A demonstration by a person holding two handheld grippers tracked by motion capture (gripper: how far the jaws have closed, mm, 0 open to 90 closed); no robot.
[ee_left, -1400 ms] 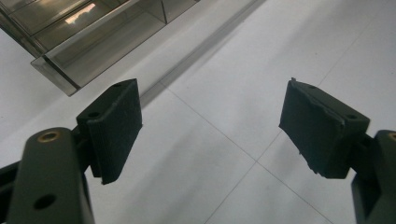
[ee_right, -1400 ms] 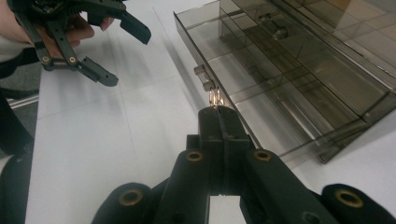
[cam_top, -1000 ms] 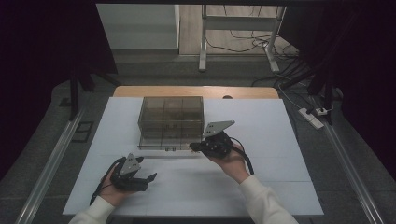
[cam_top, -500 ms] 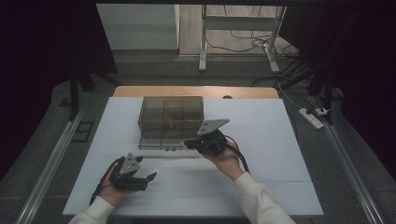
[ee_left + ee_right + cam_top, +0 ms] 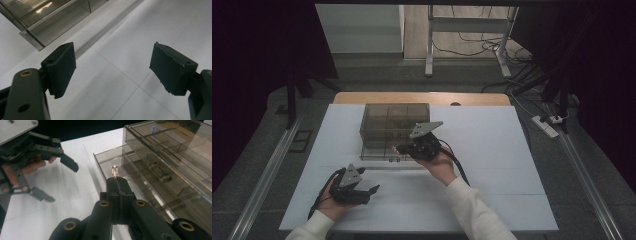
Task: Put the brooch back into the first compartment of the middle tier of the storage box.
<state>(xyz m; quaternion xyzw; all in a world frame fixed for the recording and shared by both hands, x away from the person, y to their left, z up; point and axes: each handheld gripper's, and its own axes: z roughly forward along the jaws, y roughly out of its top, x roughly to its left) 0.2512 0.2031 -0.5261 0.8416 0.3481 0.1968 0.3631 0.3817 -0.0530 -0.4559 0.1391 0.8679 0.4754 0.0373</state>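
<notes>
A smoky clear compartment box (image 5: 394,122) stands on the white table, its lowest drawer (image 5: 130,170) pulled out toward me. My right gripper (image 5: 117,180) hangs over the drawer's front left corner, shut on a small brass-coloured metal piece (image 5: 115,170) that sticks out past the jaw tips. In the high view the right gripper (image 5: 404,149) points left at the drawer front. One drawer compartment holds a small metal cylinder (image 5: 160,174). My left gripper (image 5: 112,67) rests low over the bare table, open with nothing between its pads; the high view has it (image 5: 371,192) at the front left.
The box corner (image 5: 37,37) lies up and to the left of the left gripper's jaws. A wooden table edge (image 5: 422,97) runs behind the white surface (image 5: 492,165). A power strip (image 5: 546,125) and cables lie on the floor at the right.
My right hand has moved left and a little down along the drawer front. The left hand has stayed where it was.
</notes>
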